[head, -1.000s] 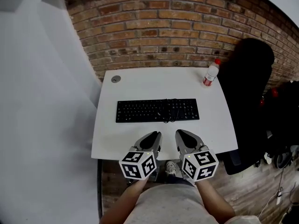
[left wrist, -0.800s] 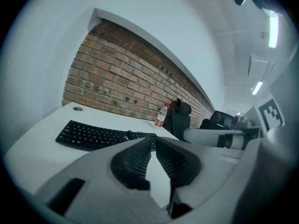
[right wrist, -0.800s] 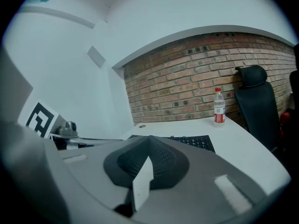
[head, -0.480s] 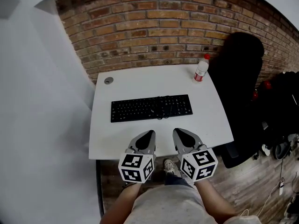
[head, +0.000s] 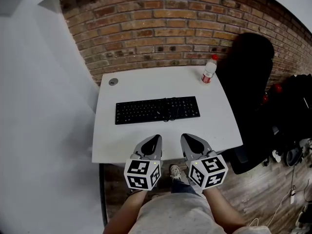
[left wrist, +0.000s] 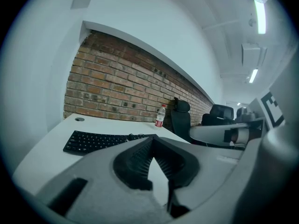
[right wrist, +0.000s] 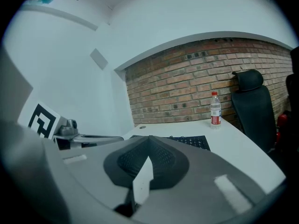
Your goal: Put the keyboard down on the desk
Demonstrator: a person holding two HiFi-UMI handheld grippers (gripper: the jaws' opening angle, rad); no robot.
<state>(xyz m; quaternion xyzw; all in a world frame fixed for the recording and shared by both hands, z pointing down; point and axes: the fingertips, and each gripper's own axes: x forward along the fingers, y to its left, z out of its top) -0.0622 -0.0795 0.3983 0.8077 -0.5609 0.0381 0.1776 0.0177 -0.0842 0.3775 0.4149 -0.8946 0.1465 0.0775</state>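
Red brick wall (head: 161, 28), white wall (head: 39, 106) left, black chair (head: 246, 77) right, wooden floor (head: 265, 199).

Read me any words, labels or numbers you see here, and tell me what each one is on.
Nothing is legible.
Label on the bottle: red, too small to read.
Keys of the keyboard: legends too small to read.
Cubes on the left gripper and right gripper: black-and-white patterns, no words.

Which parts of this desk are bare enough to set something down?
The desk is bare right of the keyboard up to its edge, and in the back strip between the round cable hole and the bottle. A narrower strip runs left of the keyboard. The front strip is crowded: the left tongs and right tongs hang over it.
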